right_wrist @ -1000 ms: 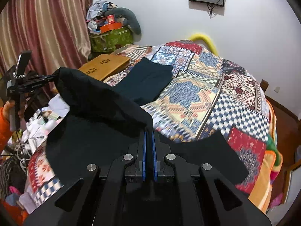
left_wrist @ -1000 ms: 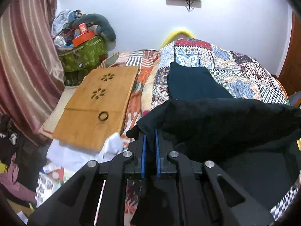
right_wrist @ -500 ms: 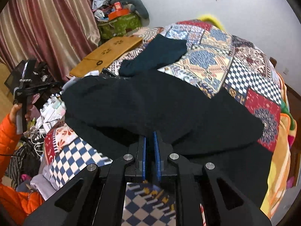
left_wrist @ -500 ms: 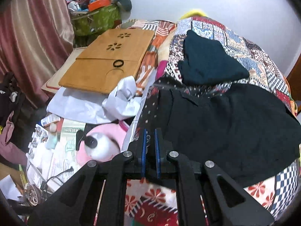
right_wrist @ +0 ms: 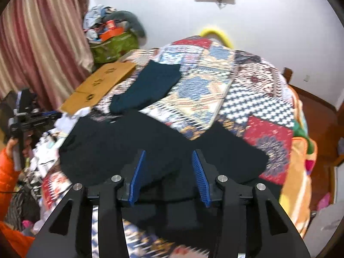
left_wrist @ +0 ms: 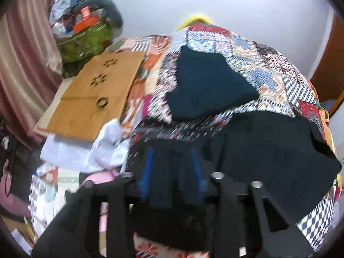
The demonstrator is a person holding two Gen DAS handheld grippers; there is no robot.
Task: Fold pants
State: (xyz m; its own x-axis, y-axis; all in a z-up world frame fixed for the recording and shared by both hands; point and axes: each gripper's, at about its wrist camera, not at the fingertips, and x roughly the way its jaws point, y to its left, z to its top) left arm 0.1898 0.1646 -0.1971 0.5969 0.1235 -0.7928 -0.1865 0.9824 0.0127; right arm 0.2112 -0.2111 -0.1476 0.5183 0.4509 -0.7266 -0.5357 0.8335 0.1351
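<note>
Black pants being laid out on a patchwork bed, both grippers spread open.

The black pants (right_wrist: 120, 148) are being shown spread flat across the lower centre of both frames, draped over the near edge of the patchwork quilt (right_wrist: 217, 90). The left gripper (left_wrist: 172, 169) is being held with its blue pads apart, dark cloth lying between and under them, nothing being clamped. The right gripper (right_wrist: 168, 174) is likewise being held wide, its pads parted above the fabric. A folded dark teal garment (left_wrist: 206, 86) is being seen just beyond the pants, toward mid-frame. A wooden board (left_wrist: 94, 94) is lying at the left, beside the bed.
</note>
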